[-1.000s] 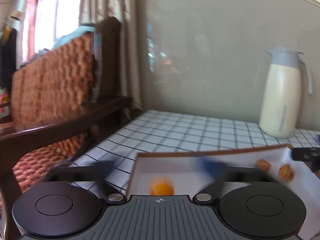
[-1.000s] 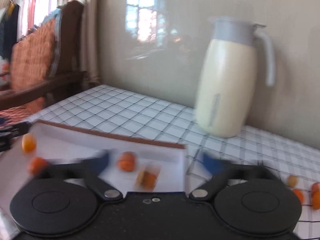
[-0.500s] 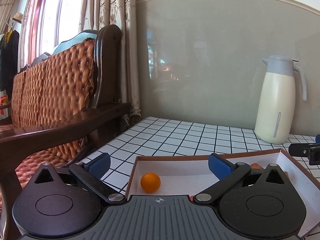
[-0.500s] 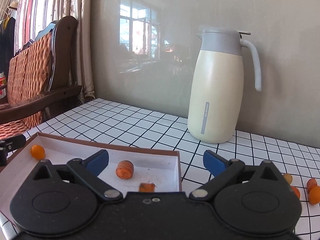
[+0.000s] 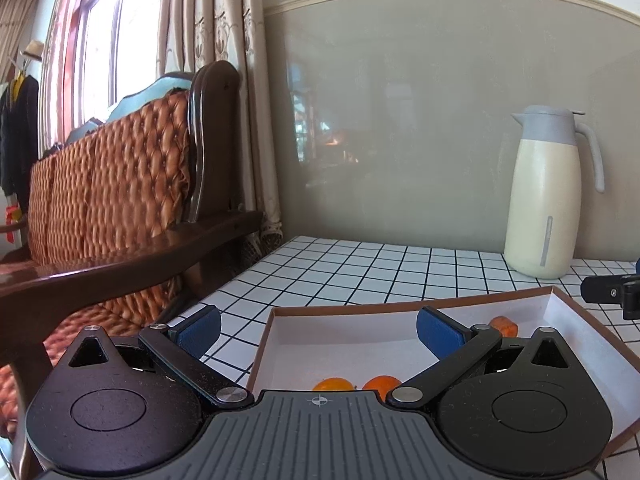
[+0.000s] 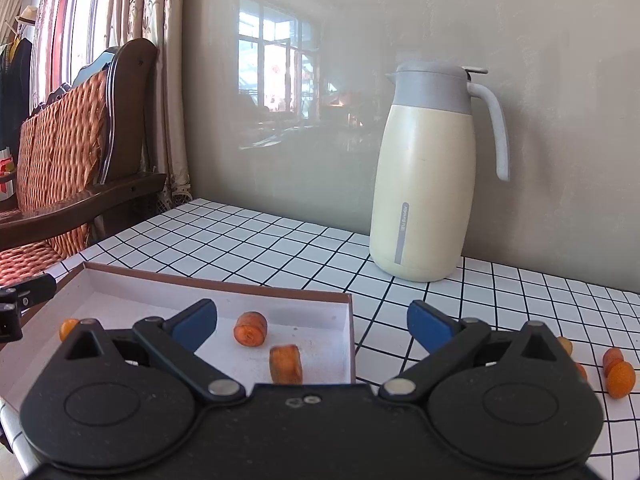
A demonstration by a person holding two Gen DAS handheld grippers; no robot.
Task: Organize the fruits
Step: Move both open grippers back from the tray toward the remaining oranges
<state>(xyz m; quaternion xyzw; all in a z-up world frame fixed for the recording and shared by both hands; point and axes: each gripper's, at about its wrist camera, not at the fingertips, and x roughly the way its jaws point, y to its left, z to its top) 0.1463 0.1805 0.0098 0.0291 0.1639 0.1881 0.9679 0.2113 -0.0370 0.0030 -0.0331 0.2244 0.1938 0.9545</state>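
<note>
Both grippers hang empty, so this looks like the gap between one drop and the next pick. The right gripper point(image 6: 312, 318) has its jaws spread wide with nothing between the blue pads, poised over the right-hand end of the box point(image 6: 216, 286), which sits toward the desk's left edge. Just past it inside the box lie two cut orange pieces point(image 6: 250, 328), close together but apart, and a small round fruit point(image 6: 68, 329) at the far left of the box floor. The left gripper point(image 5: 318, 328) is equally wide open and holding nothing; two round orange fruits point(image 5: 334, 384) sit side by side on the box floor right at its base.

Out to the right, on the bare checked desk point(image 6: 280, 240), the loose fruits point(image 6: 620, 378) wait in a small cluster, well clear of the box and beside the right gripper's outer finger. My read: that cluster is next, which calls for the right gripper to swing right, come down around one piece, and close gently, since round ones roll. Farther back, the cream thermos jug point(image 6: 424, 184) stands near the wall.
</note>
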